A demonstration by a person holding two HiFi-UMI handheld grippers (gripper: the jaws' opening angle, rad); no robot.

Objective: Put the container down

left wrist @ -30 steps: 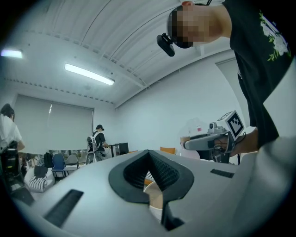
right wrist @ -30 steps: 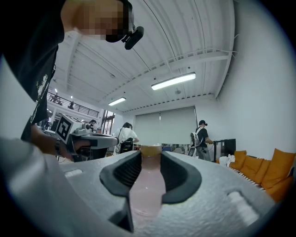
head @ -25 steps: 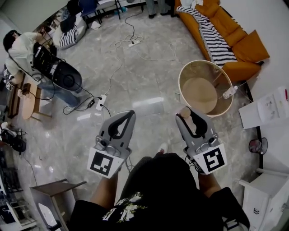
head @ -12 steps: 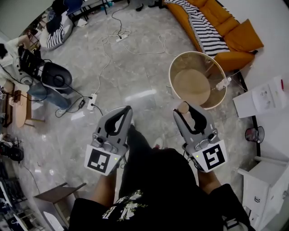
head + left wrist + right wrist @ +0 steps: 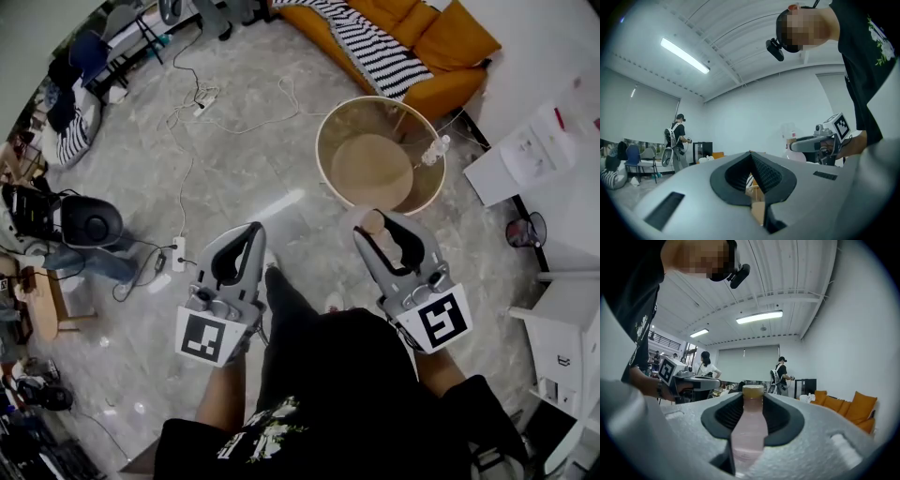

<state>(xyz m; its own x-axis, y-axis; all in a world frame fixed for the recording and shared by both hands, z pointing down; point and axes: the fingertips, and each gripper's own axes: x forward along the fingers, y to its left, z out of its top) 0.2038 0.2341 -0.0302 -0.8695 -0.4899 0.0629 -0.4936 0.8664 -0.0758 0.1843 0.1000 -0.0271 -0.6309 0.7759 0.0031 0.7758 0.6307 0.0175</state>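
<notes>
Right gripper [image 5: 380,224] clamps a pink, tan-capped bottle [image 5: 749,427] near a round table [image 5: 320,150]; left gripper [image 5: 251,230], jaws together, carries nothing.

No legible text, sheets [image 5: 530,152] on the white table [image 5: 483,178] too small to read, shirt print [image 5: 258,427] unclear

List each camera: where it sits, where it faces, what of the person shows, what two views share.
Head view: on the person's head, facing steeply down at floor and round table; shows forearms, left gripper, right gripper, shirt.
Left gripper view: on that gripper, facing level along its shut fingers; shows torso.
Right gripper view: on that gripper, facing level along fingers gripping the pink bottle; shows torso.
Shared: each gripper view catches the other gripper.
</notes>
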